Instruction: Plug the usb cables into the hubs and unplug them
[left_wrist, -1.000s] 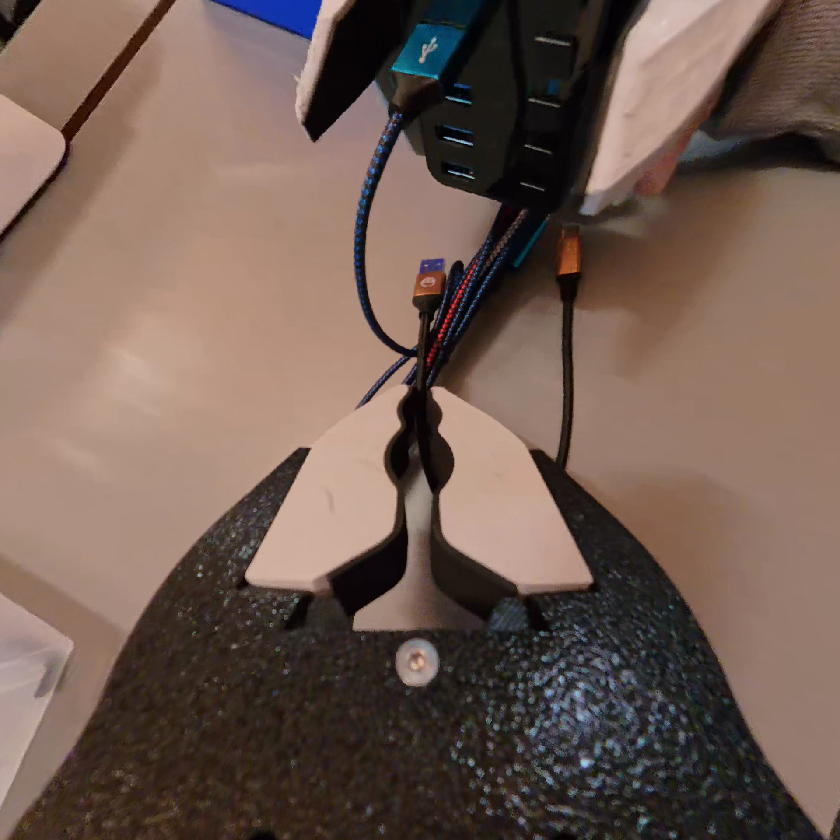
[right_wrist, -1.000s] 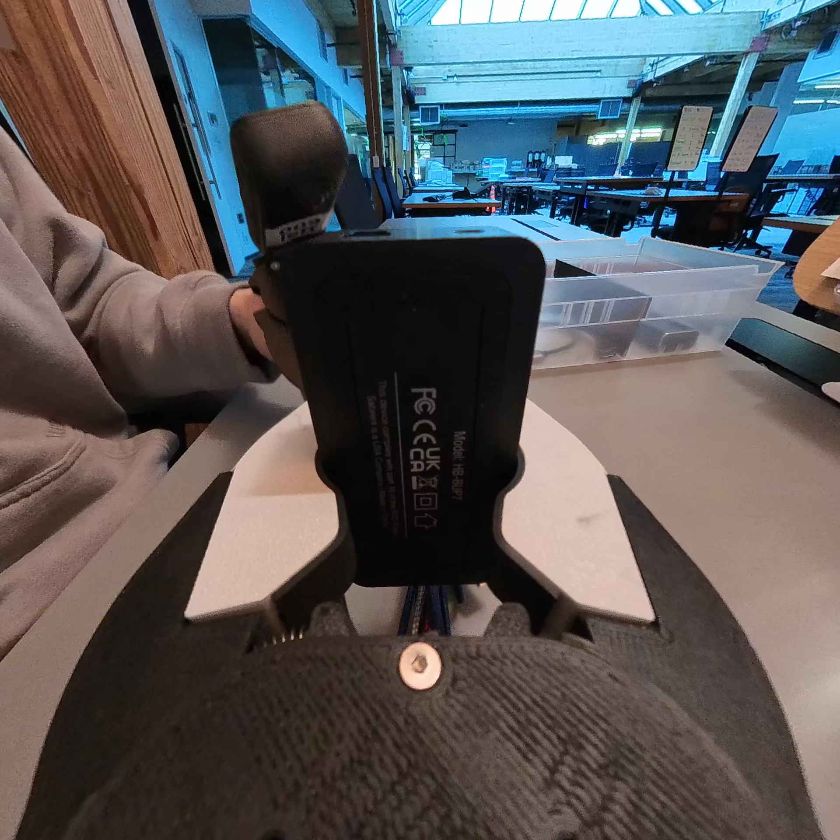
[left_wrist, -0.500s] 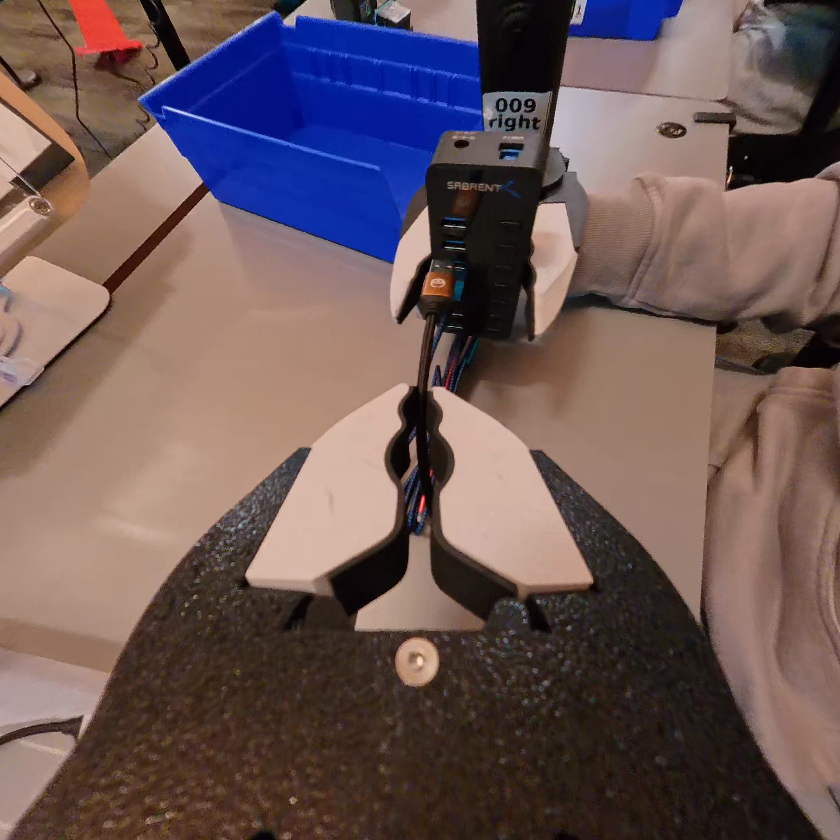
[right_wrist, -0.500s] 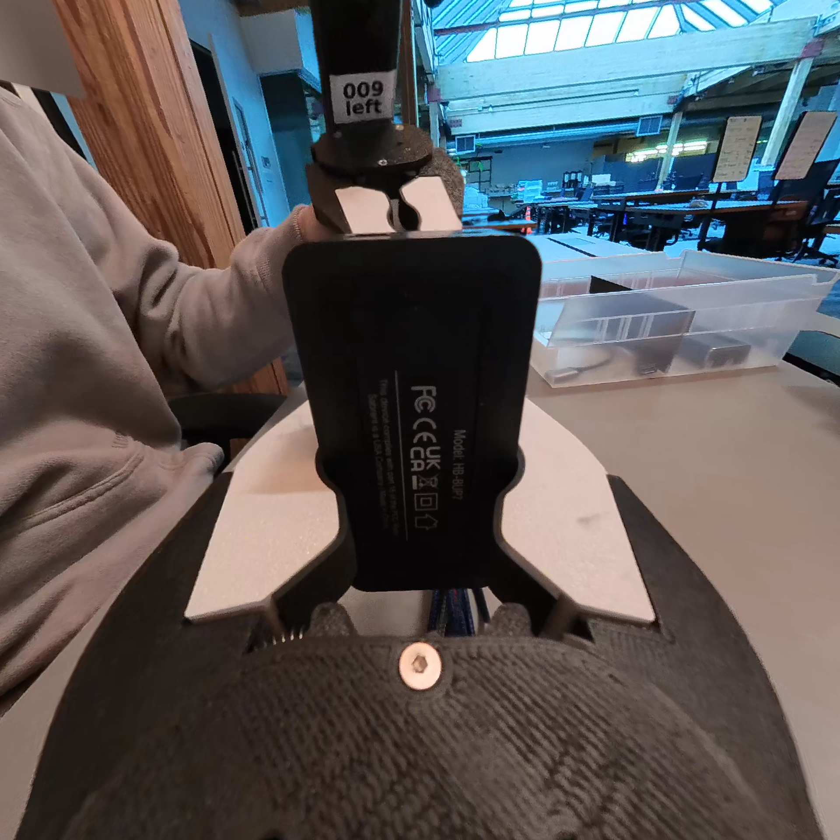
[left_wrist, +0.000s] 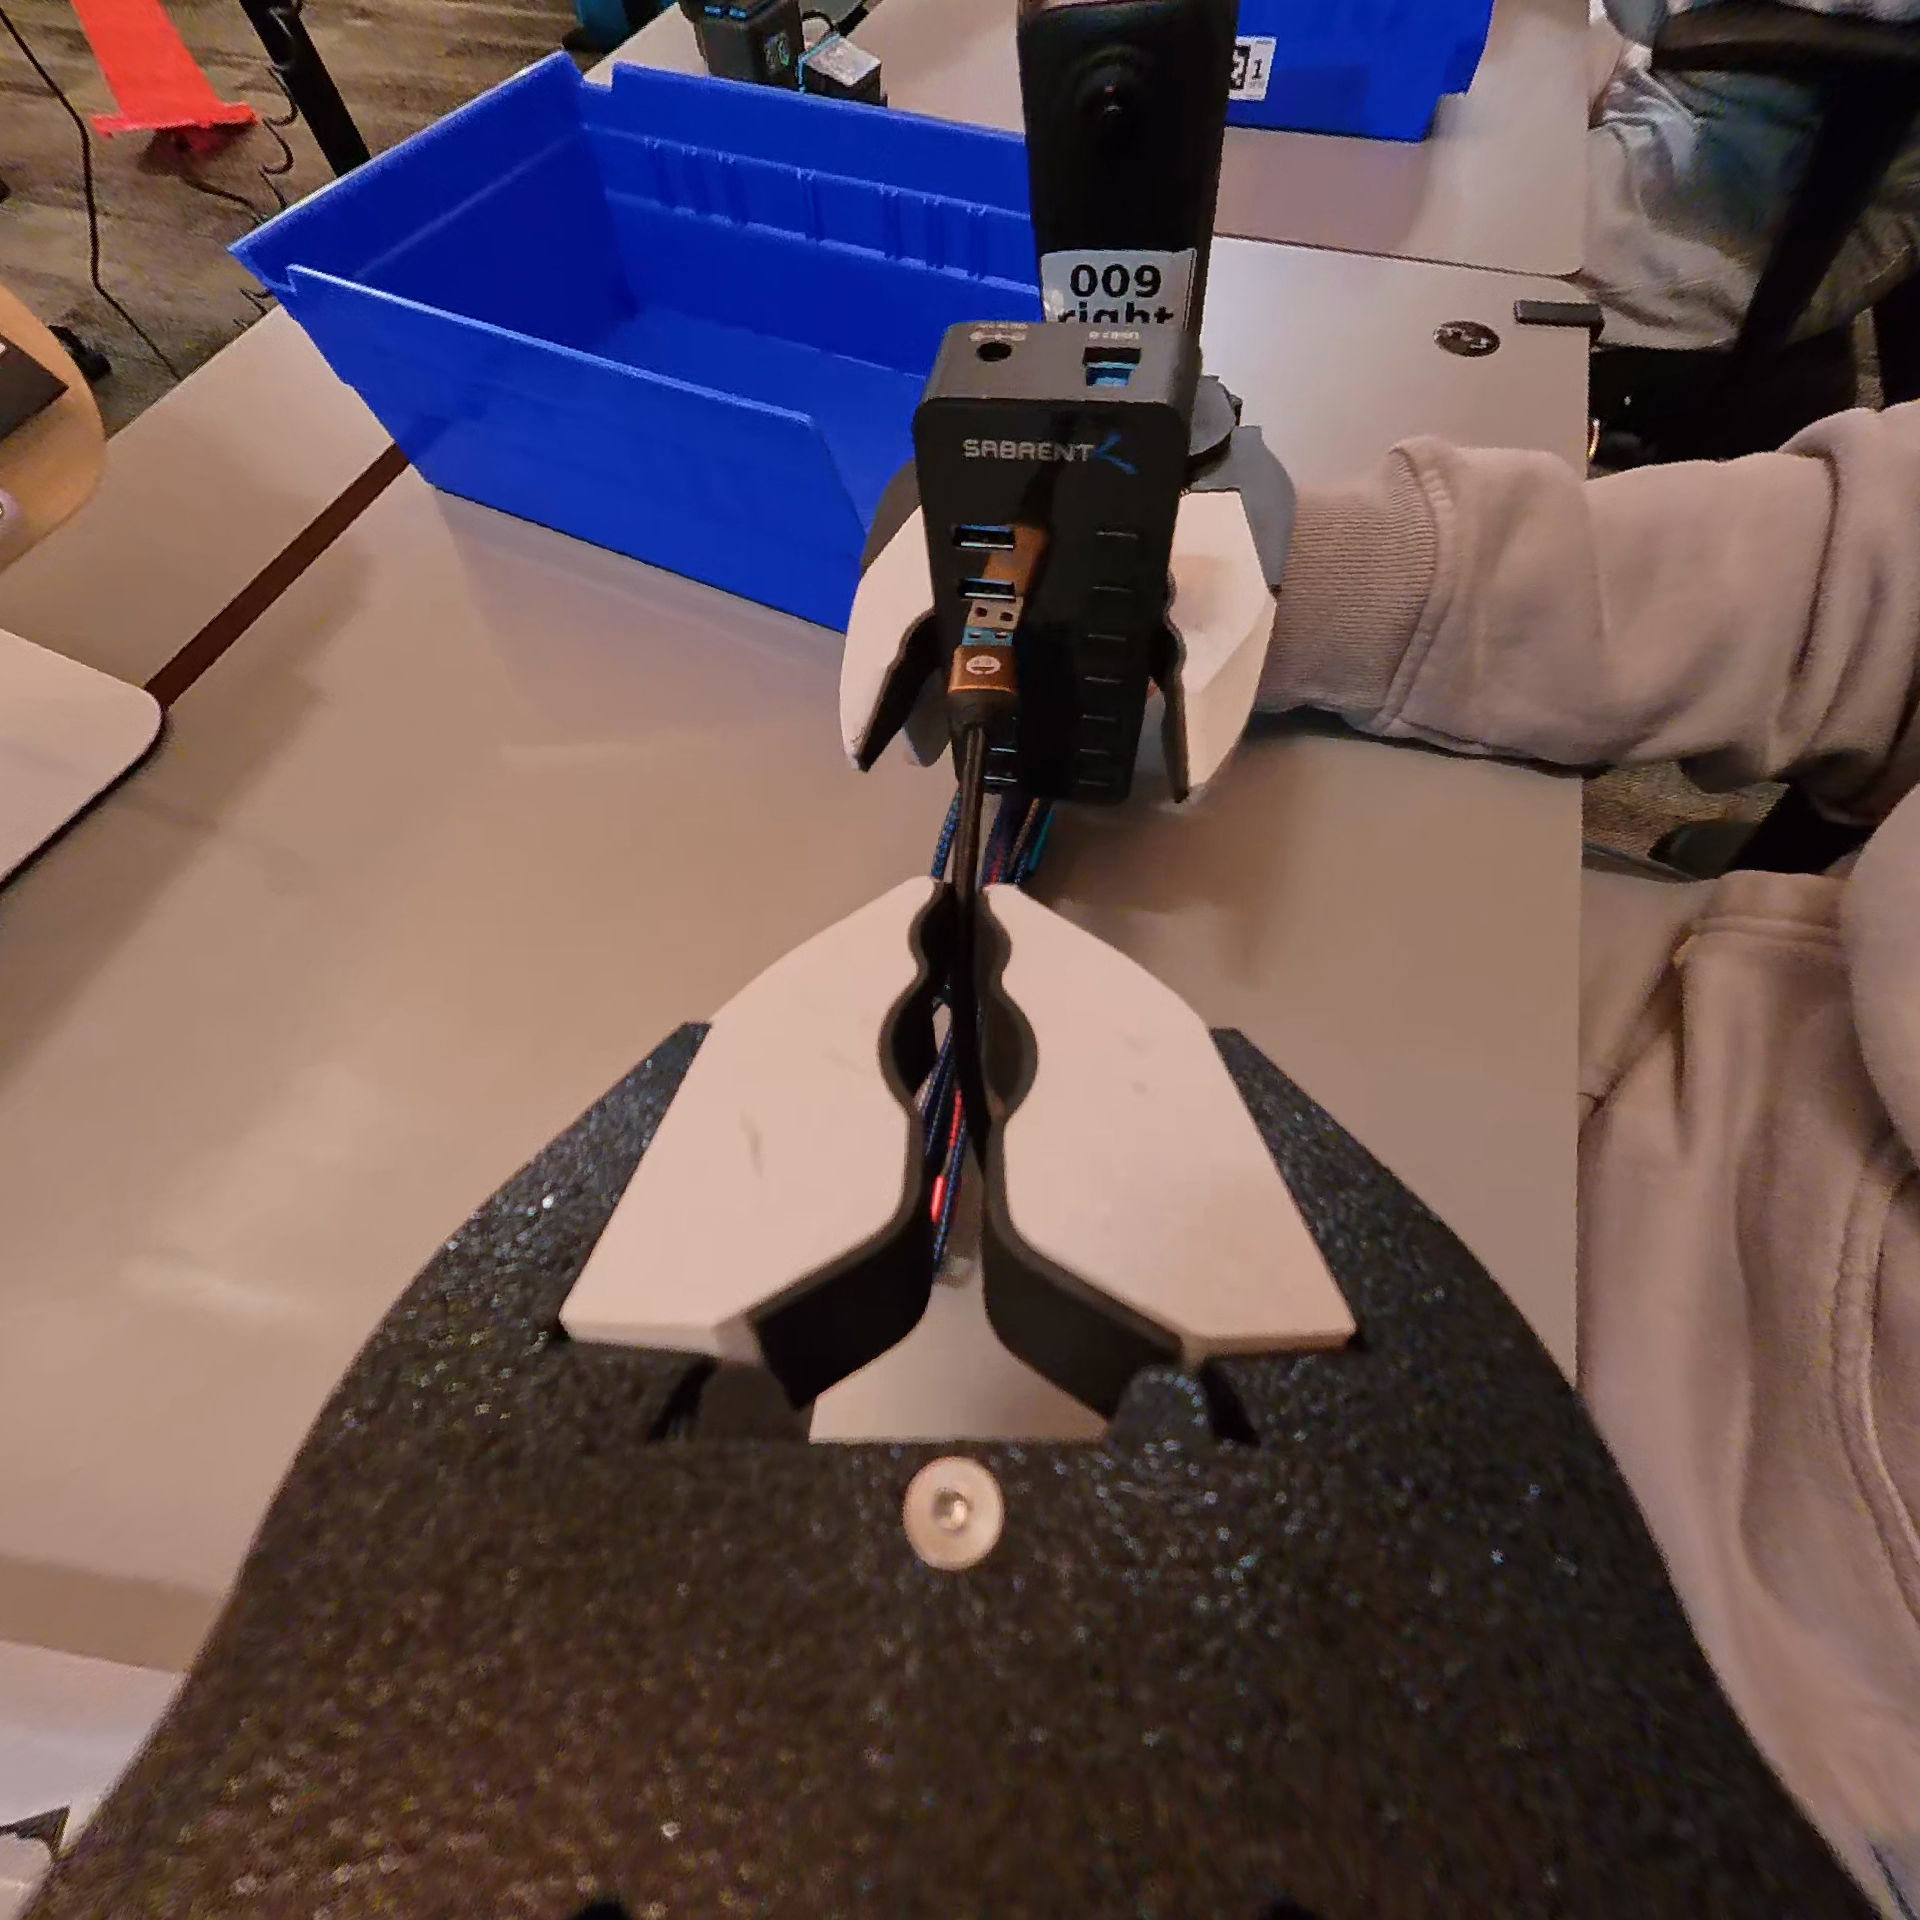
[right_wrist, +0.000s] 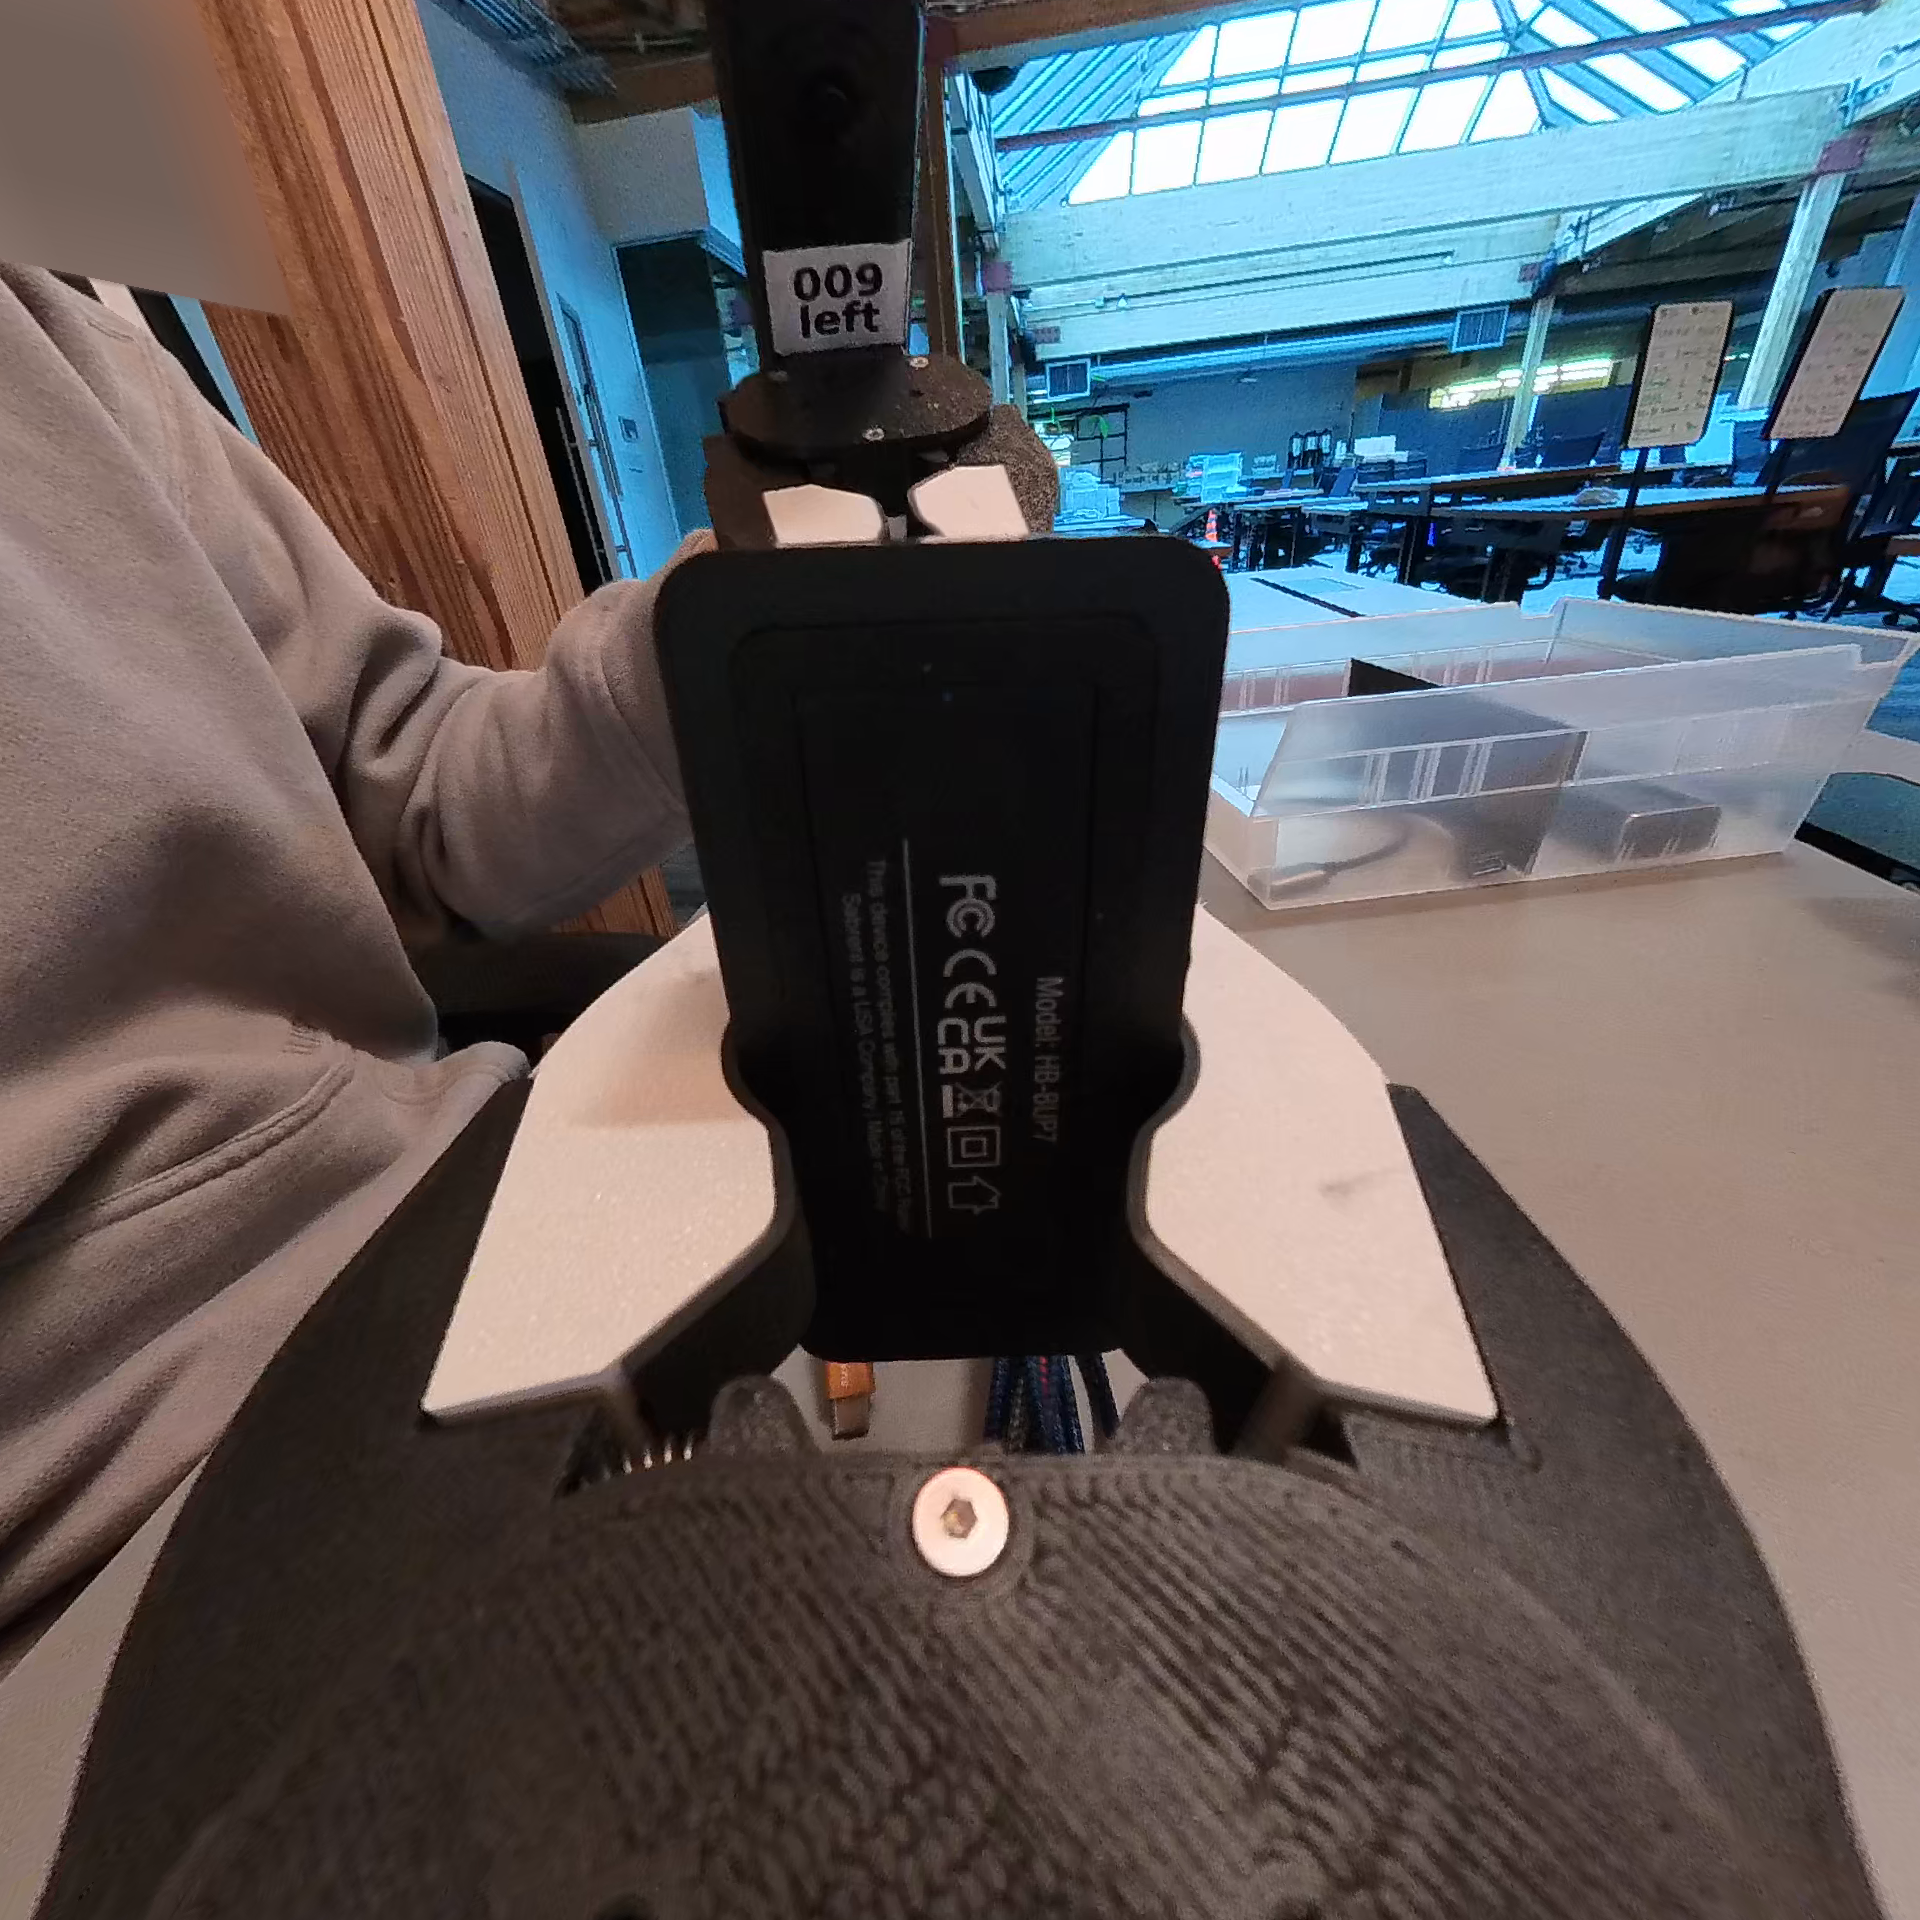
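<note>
Hub, black rectangular multi-port block (left_wrist: 1049, 582), upper centre of frame: clamped upright between right gripper (right_wrist: 961, 1122) fingers. Cable, thin black with orange-collared USB plug (left_wrist: 979, 675): pinched in closed left gripper (left_wrist: 961, 914), plug tip apparently just outside a port. Step judged: insertion. Next: align, push straight.

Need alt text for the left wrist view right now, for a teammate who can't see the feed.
The left gripper, shut on a black cable, holds its orange USB plug in front of the port column of a black hub, not seated. The right gripper clamps the hub upright above a grey table, a blue bin behind.
</note>
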